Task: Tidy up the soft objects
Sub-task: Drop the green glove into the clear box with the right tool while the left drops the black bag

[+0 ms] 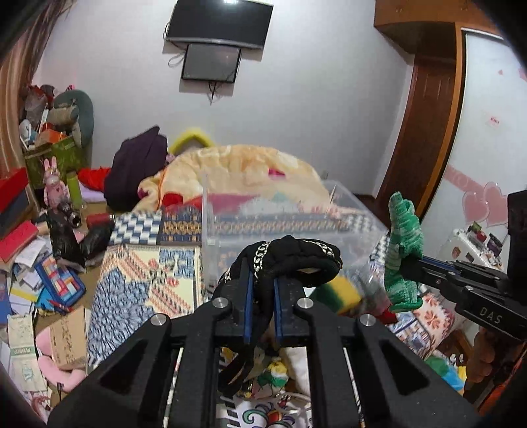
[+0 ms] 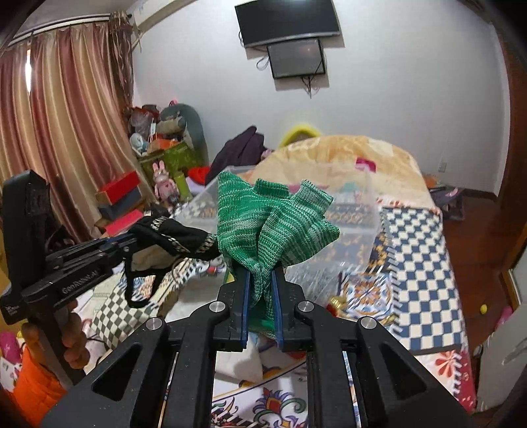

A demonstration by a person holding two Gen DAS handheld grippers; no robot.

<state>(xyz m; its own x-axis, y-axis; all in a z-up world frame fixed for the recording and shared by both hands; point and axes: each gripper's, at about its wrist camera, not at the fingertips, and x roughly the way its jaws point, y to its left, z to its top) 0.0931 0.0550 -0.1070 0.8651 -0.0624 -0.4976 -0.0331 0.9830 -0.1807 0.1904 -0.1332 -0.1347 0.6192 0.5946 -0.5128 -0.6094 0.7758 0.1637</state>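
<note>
My left gripper [image 1: 263, 280] is shut on a black garment with silver chain trim [image 1: 290, 260], held up in front of a clear plastic bin [image 1: 230, 230] on the bed. My right gripper [image 2: 260, 273] is shut on a green knitted cloth [image 2: 270, 224], also held near the clear plastic bin [image 2: 359, 210]. In the left wrist view the right gripper [image 1: 408, 263] holds the green cloth [image 1: 403, 243] at the right. In the right wrist view the left gripper [image 2: 131, 243] holds the black garment [image 2: 171, 237] at the left. A yellow-green sponge [image 1: 339, 293] lies inside the bin.
The bed carries a patterned cover [image 1: 145, 283], a cream blanket [image 1: 237, 168] and a dark purple garment [image 1: 138, 171]. Boxes, books and toys crowd the left side [image 1: 39, 230]. A wooden wardrobe [image 1: 428, 108] stands at the right. Two screens [image 2: 286, 26] hang on the wall.
</note>
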